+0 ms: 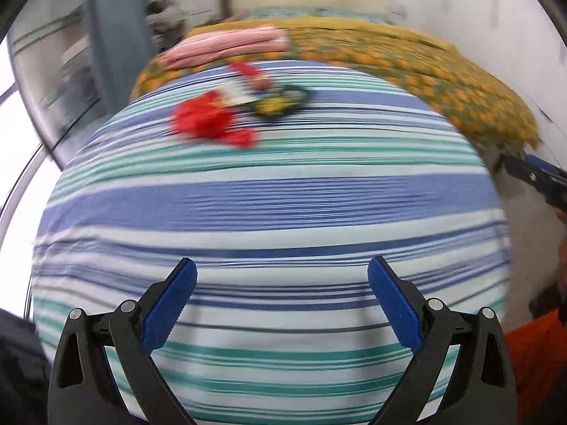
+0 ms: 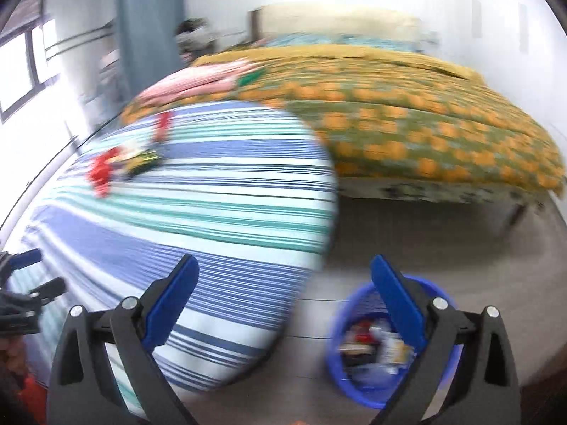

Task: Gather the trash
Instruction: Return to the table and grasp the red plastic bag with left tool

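Observation:
Several pieces of trash lie on the striped bed (image 1: pixel 269 205): a red crumpled wrapper (image 1: pixel 205 118), a white and red piece (image 1: pixel 241 88) and a yellow-green wrapper (image 1: pixel 280 102). My left gripper (image 1: pixel 282 276) is open and empty, above the near part of the bed, well short of the trash. In the right wrist view the trash (image 2: pixel 124 163) lies far left on the bed (image 2: pixel 212 212). My right gripper (image 2: pixel 283 276) is open and empty, above the bed's edge and a blue bin (image 2: pixel 354 382) on the floor that holds several wrappers. Both views are blurred.
A second bed with an orange-flowered cover (image 2: pixel 425 124) stands behind, with a pink folded blanket (image 1: pixel 226 46) on it. A blue curtain (image 2: pixel 149 28) and a window (image 2: pixel 21 71) are at the left. Grey floor (image 2: pixel 425 248) lies between the beds. The right gripper shows at the right edge (image 1: pixel 538 180).

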`<state>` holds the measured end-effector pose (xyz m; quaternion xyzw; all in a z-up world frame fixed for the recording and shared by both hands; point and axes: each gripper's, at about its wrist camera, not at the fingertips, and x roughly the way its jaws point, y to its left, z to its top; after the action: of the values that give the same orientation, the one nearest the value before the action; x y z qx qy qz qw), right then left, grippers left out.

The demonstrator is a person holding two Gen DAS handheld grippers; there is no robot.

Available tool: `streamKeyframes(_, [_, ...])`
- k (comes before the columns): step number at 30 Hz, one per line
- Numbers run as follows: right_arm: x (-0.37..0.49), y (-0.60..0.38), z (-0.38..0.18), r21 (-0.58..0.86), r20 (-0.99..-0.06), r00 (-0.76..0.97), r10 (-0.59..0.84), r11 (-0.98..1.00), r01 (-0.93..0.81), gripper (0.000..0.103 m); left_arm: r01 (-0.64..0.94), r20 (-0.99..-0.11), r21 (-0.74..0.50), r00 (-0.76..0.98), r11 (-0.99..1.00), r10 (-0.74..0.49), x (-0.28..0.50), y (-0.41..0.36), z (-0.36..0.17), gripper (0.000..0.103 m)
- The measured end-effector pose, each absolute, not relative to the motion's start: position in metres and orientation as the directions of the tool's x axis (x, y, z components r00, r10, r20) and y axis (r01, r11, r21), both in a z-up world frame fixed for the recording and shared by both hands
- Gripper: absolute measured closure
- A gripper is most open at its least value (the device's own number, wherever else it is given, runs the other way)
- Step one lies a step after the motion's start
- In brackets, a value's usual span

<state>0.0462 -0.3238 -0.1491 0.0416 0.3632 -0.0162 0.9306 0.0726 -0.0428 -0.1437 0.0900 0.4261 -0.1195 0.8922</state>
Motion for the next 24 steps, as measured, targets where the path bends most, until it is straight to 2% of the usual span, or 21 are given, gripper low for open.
streamKeyframes(3, [0.082, -0.272, -0.148, 0.038, -0.716, 0.697, 0.042, 0.999, -0.021, 0.006, 0.213, -0.788, 0.047, 0.609, 0.976, -0.095, 0.081, -0.009, -0.146, 0.007])
streamKeyframes(6, [0.114, -0.229, -0.157, -0.026, -0.749, 0.662, 0.027, 0.997, -0.069, 0.006, 0.170, -0.795, 0.030, 0.601, 0.985, -0.079, 0.087, 0.013, -0.150, 0.007])
streamKeyframes(10, [0.141, -0.204, -0.183, -0.066, -0.793, 0.609, -0.002, 0.994, -0.083, 0.006, 0.175, -0.803, 0.032, 0.591, 0.984, -0.079, 0.095, 0.023, -0.151, 0.007])
streamKeyframes(14, [0.145, -0.196, -0.188, -0.085, -0.788, 0.615, -0.021, 0.994, -0.075, 0.005, 0.190, -0.806, 0.013, 0.583, 0.982, -0.102, 0.112, 0.021, -0.147, 0.007])
streamKeyframes(17, [0.147, -0.196, -0.190, -0.065, -0.795, 0.607, -0.006, 0.995, -0.075, 0.005, 0.202, -0.810, -0.025, 0.570, 0.979, -0.138, 0.133, 0.013, -0.144, 0.007])
streamKeyframes(19, [0.149, -0.203, -0.193, -0.001, -0.807, 0.589, 0.044, 0.997, -0.076, 0.005, 0.198, -0.796, -0.030, 0.588, 0.980, -0.143, 0.150, 0.005, -0.138, 0.007])
streamKeyframes(22, [0.149, -0.202, -0.192, -0.006, -0.807, 0.589, 0.040, 0.997, -0.075, 0.005, 0.129, -0.760, -0.026, 0.642, 0.991, -0.103, 0.187, -0.003, -0.126, 0.007])
streamKeyframes(24, [0.152, -0.202, -0.192, -0.003, -0.807, 0.589, 0.041, 0.997, -0.074, 0.005, 0.075, -0.737, -0.075, 0.667, 0.994, -0.106, 0.213, -0.005, -0.120, 0.007])
